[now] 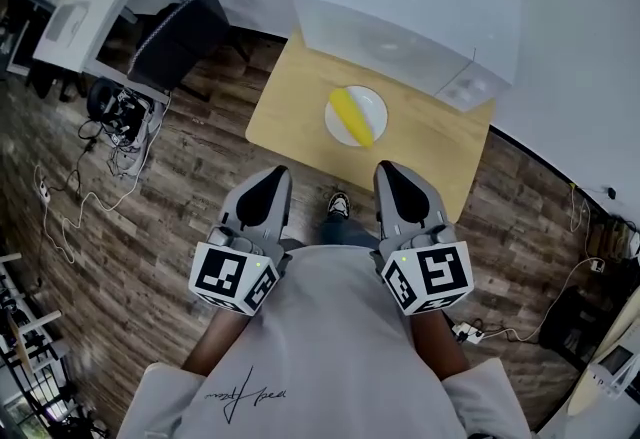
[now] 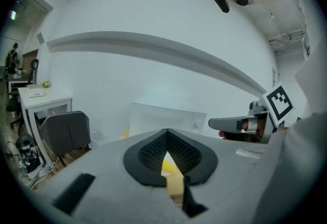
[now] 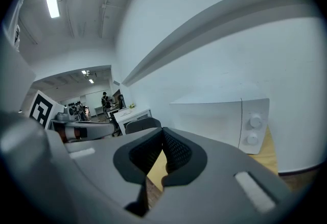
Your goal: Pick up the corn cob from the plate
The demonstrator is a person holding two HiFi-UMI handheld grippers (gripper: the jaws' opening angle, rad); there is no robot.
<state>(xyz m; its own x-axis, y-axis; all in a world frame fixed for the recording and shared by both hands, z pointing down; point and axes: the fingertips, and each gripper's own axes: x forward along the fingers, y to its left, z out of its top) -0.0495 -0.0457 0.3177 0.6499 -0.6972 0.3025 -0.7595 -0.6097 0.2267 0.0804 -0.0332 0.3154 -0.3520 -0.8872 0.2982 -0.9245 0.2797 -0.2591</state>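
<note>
A yellow corn cob lies on a round white plate on a small wooden table. Both grippers are held side by side short of the table's near edge, pointing towards it. My left gripper has its jaws closed tip to tip with nothing in them. My right gripper is shut and empty too. In the left gripper view the corn cob shows as a yellow patch through the gap behind the closed tips of the left gripper. In the right gripper view the right gripper frames only a bit of the table.
A white microwave stands at the back of the table behind the plate. A black chair and a white desk are at the left, with cables on the wooden floor. The person's shoe is near the table edge.
</note>
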